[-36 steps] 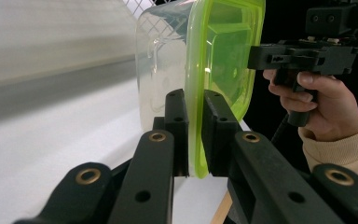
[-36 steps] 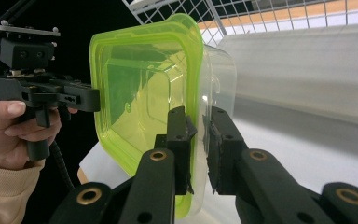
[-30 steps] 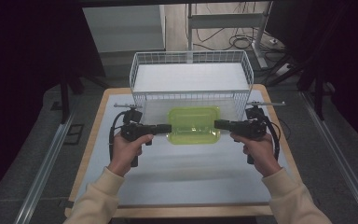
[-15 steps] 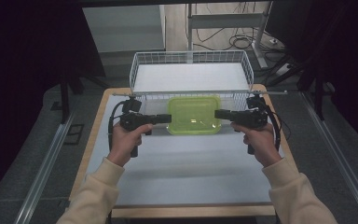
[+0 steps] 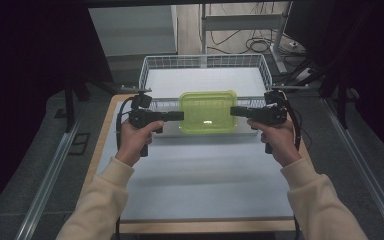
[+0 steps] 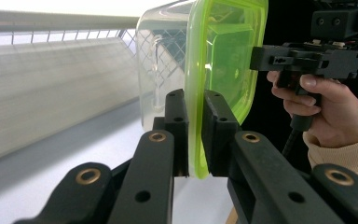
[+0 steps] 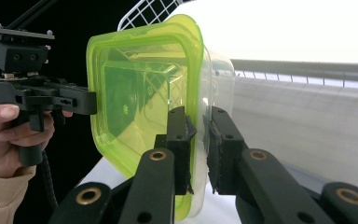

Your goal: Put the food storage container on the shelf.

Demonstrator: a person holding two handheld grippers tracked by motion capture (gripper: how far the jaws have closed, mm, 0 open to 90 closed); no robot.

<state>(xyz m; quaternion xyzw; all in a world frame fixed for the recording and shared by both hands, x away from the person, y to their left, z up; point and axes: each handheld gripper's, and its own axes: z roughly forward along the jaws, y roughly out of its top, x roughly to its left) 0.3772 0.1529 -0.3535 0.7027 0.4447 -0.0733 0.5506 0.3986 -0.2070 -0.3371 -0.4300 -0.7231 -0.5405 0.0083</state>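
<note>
Left gripper (image 5: 180, 116) & right gripper (image 5: 233, 111) are both clamped on the green-lidded container (image 5: 208, 111). We've lifted it farther since a sec ago, now over the wire basket (image 5: 152, 66) near rim, prob. going in.

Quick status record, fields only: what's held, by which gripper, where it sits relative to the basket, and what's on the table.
held item: clear container with green lid
left gripper: shut on the lid rim at the container's left end
right gripper: shut on the lid rim at its right end
container attitude: lid up, about level in the high view
position: over the near wall of the white wire basket
basket contents: nothing seen inside
table: light blue mat, bare in front
</note>
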